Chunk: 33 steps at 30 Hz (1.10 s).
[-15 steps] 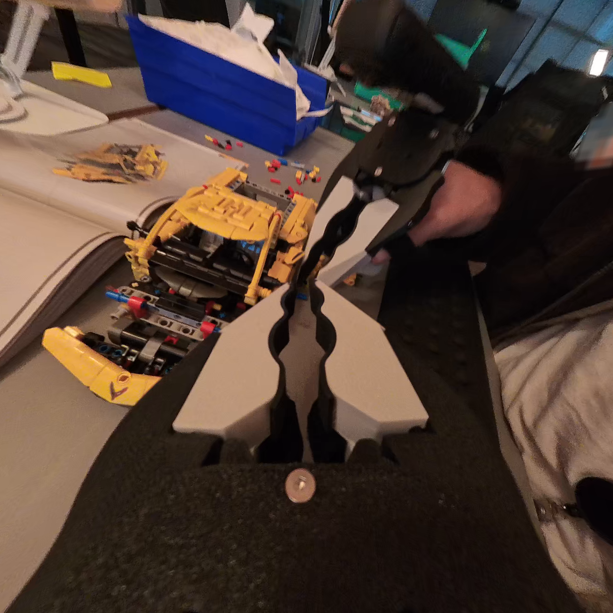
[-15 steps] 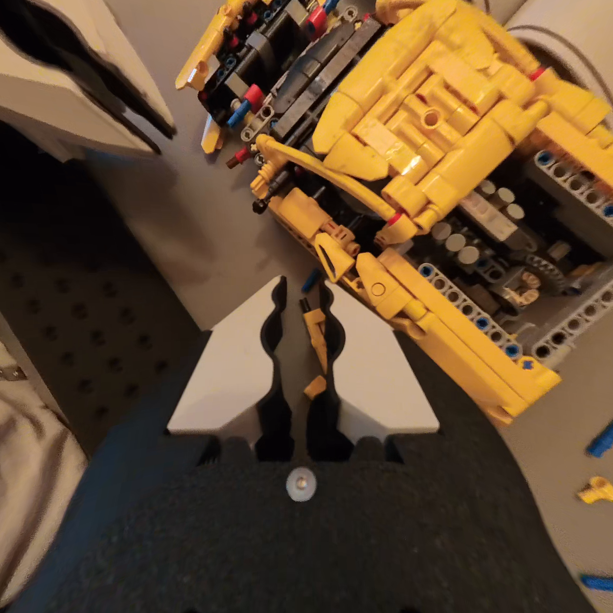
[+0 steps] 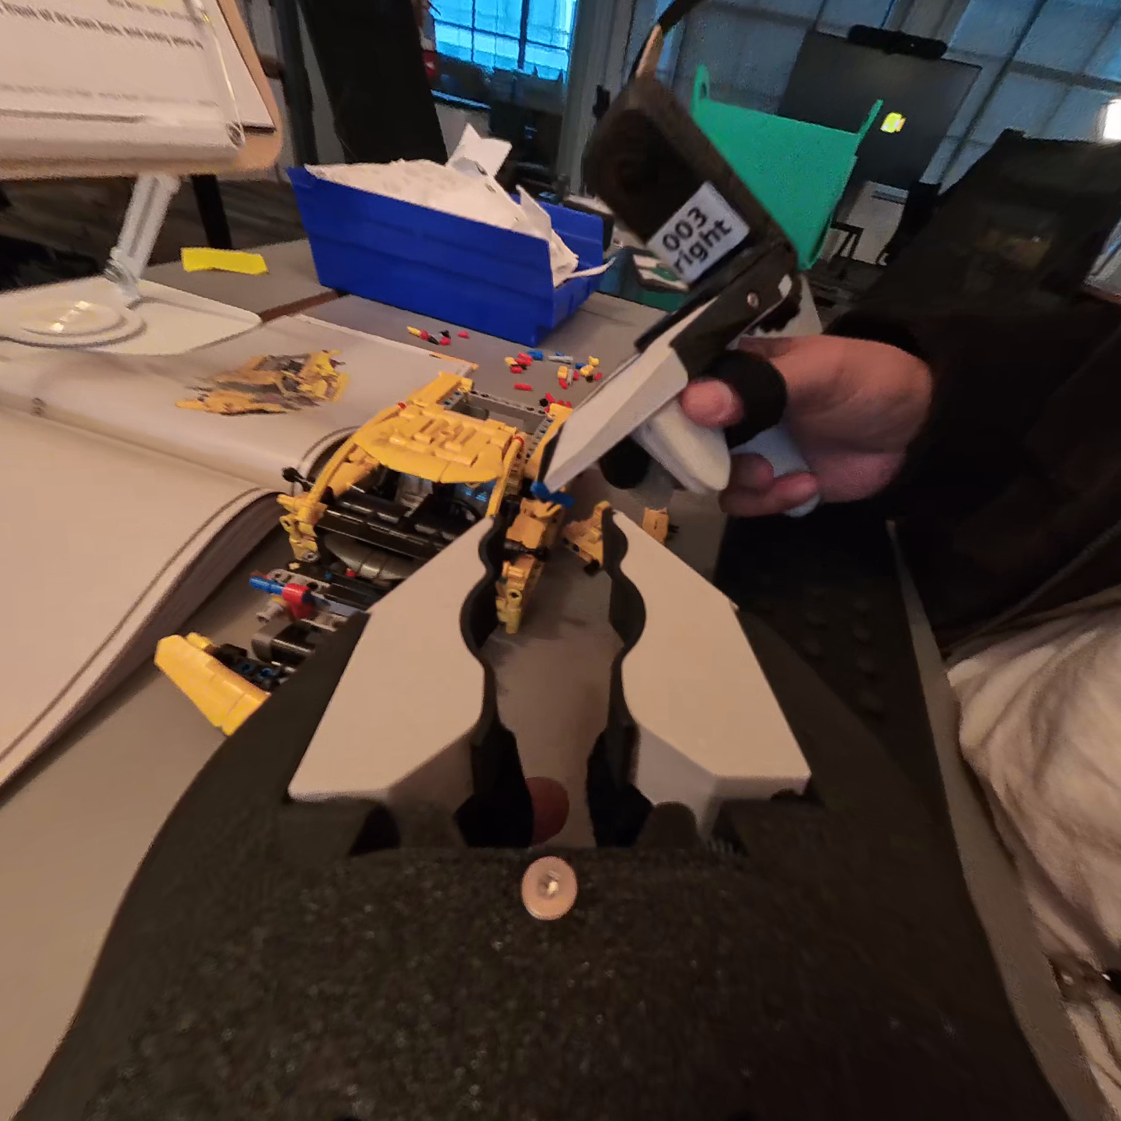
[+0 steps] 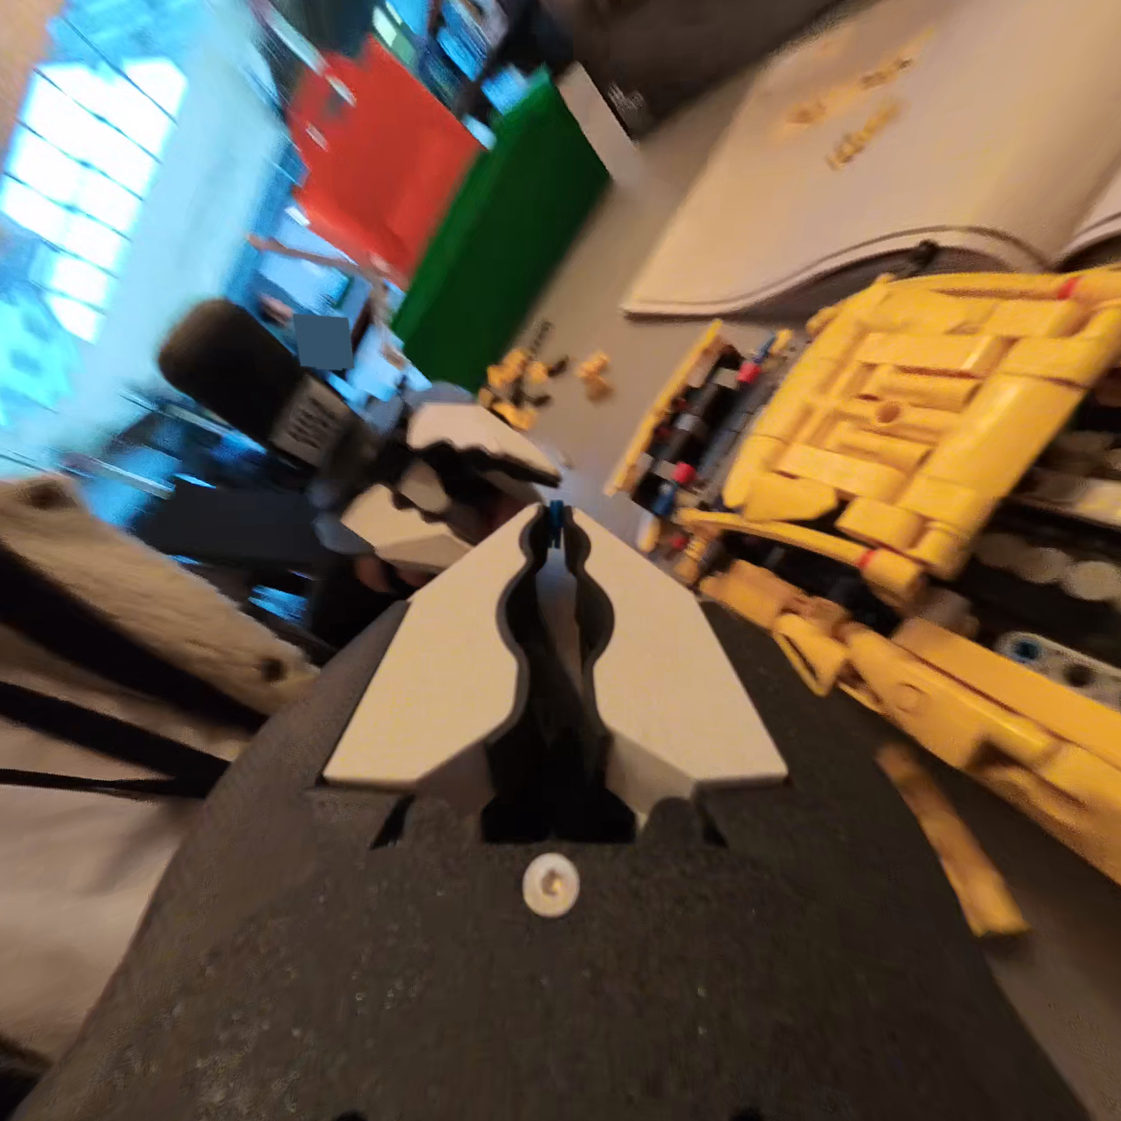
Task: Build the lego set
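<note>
Dim, warm indoor light on the grey table top, with cold blue daylight from the gridded window far behind. Overexposed, glaring window panes in the right wrist view. Strong motion blur there, smearing the yellow brick-built vehicle and the red and green panels. Sharper in the left wrist view, soft only toward the edges. Wide-angle bending of straight lines near the borders.

Motion-blurred background and yellow lego model in the right wrist view, its far end cut off.
</note>
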Each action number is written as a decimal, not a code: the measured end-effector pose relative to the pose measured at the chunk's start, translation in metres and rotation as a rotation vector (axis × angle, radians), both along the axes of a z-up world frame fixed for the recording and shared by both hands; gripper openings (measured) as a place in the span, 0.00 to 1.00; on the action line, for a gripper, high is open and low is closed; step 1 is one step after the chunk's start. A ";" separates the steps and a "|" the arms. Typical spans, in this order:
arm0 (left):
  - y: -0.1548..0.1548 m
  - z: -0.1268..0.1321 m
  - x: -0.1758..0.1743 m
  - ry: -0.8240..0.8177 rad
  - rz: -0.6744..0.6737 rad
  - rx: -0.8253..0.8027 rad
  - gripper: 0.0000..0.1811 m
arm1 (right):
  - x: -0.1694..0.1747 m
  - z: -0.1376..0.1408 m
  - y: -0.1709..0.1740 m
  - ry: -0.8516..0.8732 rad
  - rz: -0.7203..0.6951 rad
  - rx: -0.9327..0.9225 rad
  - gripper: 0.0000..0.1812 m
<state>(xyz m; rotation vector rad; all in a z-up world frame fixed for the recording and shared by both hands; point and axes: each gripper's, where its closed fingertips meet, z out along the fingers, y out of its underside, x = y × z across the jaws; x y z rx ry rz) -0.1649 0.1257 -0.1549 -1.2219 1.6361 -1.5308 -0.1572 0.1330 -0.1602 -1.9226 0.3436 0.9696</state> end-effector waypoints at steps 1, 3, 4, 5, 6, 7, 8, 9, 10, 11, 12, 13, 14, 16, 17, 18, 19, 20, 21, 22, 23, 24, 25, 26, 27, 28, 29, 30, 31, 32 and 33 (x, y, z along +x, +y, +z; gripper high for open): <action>0.001 0.003 0.000 -0.015 0.009 0.016 0.17 | -0.003 0.005 0.003 0.070 0.003 0.021 0.02; 0.004 0.008 0.000 -0.048 0.043 0.063 0.17 | -0.016 0.011 0.007 0.164 0.047 0.043 0.02; 0.005 0.011 0.000 -0.069 0.059 0.092 0.17 | -0.021 0.014 0.010 0.209 0.054 0.056 0.02; 0.005 0.013 0.000 -0.086 0.066 0.116 0.17 | -0.024 0.017 0.011 0.249 0.057 0.070 0.02; 0.005 0.015 -0.001 -0.095 0.072 0.133 0.15 | -0.026 0.017 0.013 0.276 0.060 0.073 0.02; 0.006 0.015 -0.001 -0.100 0.075 0.145 0.13 | -0.026 0.016 0.014 0.290 0.055 0.074 0.02; 0.007 0.015 -0.001 -0.099 0.080 0.152 0.11 | -0.024 0.017 0.014 0.304 0.041 0.085 0.02; 0.008 0.015 -0.002 -0.097 0.089 0.159 0.11 | -0.023 0.018 0.014 0.320 0.033 0.090 0.02; 0.009 0.016 -0.002 -0.100 0.093 0.163 0.11 | -0.022 0.018 0.014 0.332 0.025 0.090 0.02; 0.010 0.017 -0.002 -0.105 0.099 0.165 0.11 | -0.020 0.018 0.014 0.338 0.014 0.096 0.02; 0.009 0.018 -0.002 -0.109 0.096 0.168 0.10 | -0.019 0.019 0.014 0.343 0.013 0.102 0.02; 0.007 0.018 -0.003 -0.113 0.083 0.171 0.08 | -0.020 0.019 0.014 0.346 0.017 0.100 0.02; 0.007 0.018 -0.003 -0.115 0.086 0.178 0.09 | -0.020 0.019 0.013 0.347 0.013 0.101 0.02; 0.005 0.018 -0.003 -0.114 0.078 0.176 0.08 | -0.020 0.019 0.012 0.362 0.019 0.102 0.02; 0.004 0.018 -0.004 -0.116 0.070 0.171 0.08 | -0.021 0.019 0.012 0.383 0.031 0.104 0.02; 0.003 0.019 -0.005 -0.121 0.061 0.176 0.05 | -0.023 0.020 0.010 0.411 0.053 0.102 0.02; 0.002 0.020 -0.006 -0.131 0.053 0.186 0.05 | -0.024 0.021 0.009 0.445 0.079 0.100 0.02; 0.000 0.021 -0.006 -0.138 0.045 0.192 0.05 | -0.025 0.022 0.006 0.465 0.102 0.096 0.02; -0.002 0.020 -0.006 -0.138 0.037 0.195 0.05 | -0.025 0.022 0.004 0.461 0.119 0.089 0.02; -0.004 0.019 -0.007 -0.136 0.029 0.202 0.05 | -0.025 0.021 0.003 0.440 0.133 0.083 0.02; -0.006 0.019 -0.007 -0.139 0.021 0.210 0.05 | -0.026 0.021 0.001 0.421 0.147 0.078 0.02; -0.008 0.019 -0.008 -0.142 0.013 0.221 0.05 | -0.026 0.020 -0.001 0.410 0.162 0.066 0.02; -0.009 0.018 -0.008 -0.146 0.006 0.237 0.05 | -0.027 0.020 -0.002 0.405 0.177 0.053 0.02; -0.011 0.019 -0.008 -0.155 0.001 0.259 0.05 | -0.027 0.020 -0.004 0.399 0.192 0.045 0.03; -0.013 0.018 -0.009 -0.161 -0.002 0.289 0.05 | -0.027 0.019 -0.006 0.386 0.202 0.035 0.03; -0.015 0.016 -0.009 -0.164 -0.005 0.315 0.05 | -0.028 0.017 -0.007 0.369 0.211 0.025 0.02; -0.017 0.014 -0.008 -0.161 -0.010 0.332 0.05 | -0.027 0.016 -0.009 0.351 0.217 0.012 0.02; -0.017 0.013 -0.008 -0.157 -0.009 0.344 0.05 | -0.027 0.014 -0.010 0.319 0.211 0.008 0.02; -0.017 0.013 -0.008 -0.159 -0.005 0.350 0.05 | -0.026 0.014 -0.010 0.295 0.203 0.012 0.02; -0.016 0.015 -0.008 -0.163 0.000 0.341 0.05 | -0.026 0.015 -0.009 0.297 0.195 0.019 0.02; -0.015 0.017 -0.008 -0.168 0.008 0.320 0.05 | -0.026 0.017 -0.008 0.316 0.183 0.031 0.02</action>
